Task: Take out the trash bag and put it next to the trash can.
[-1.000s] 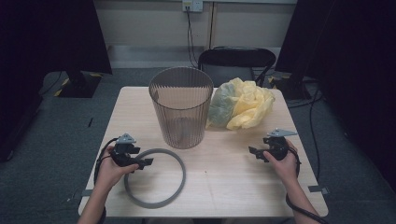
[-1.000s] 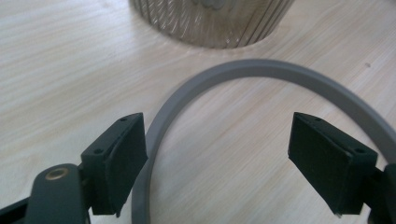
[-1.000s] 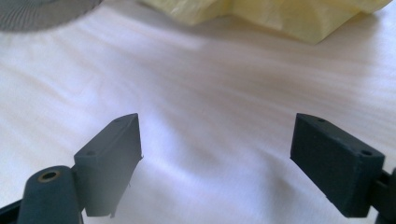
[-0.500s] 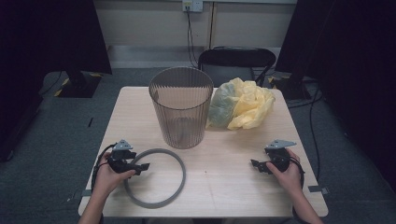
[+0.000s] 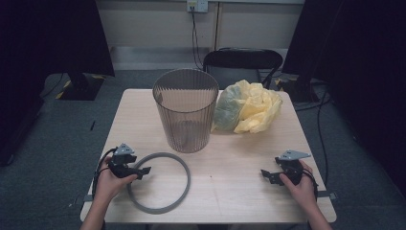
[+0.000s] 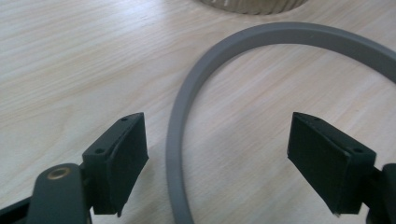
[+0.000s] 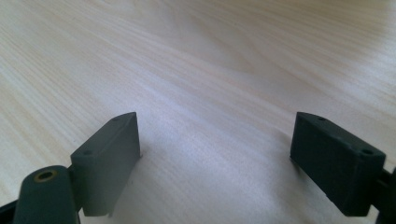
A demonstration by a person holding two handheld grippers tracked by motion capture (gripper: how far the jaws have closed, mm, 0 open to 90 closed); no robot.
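While the left gripper (image 5: 142, 170) gapes wide astride the ring's (image 6: 219, 51) rim without gripping, the right gripper (image 5: 266, 174) rests equally spread over bare table (image 7: 224, 60).

Table (image 5: 287, 143): pale wood-grain top, rectangular with rounded corners, standing on grey carpet.
Bin (image 5: 186, 109): ribbed, see-through grey, upright, just above the table's centre toward 12 o'clock.
Bag (image 5: 246, 106): crumpled yellow and pale green plastic, at 2 o'clock, touching the bin's right side.
Ring (image 5: 158, 182): flat grey hoop lying on the top at 7 o'clock, just in front of the bin's base, its left arc between the open jaws of the left claw (image 5: 144, 171).
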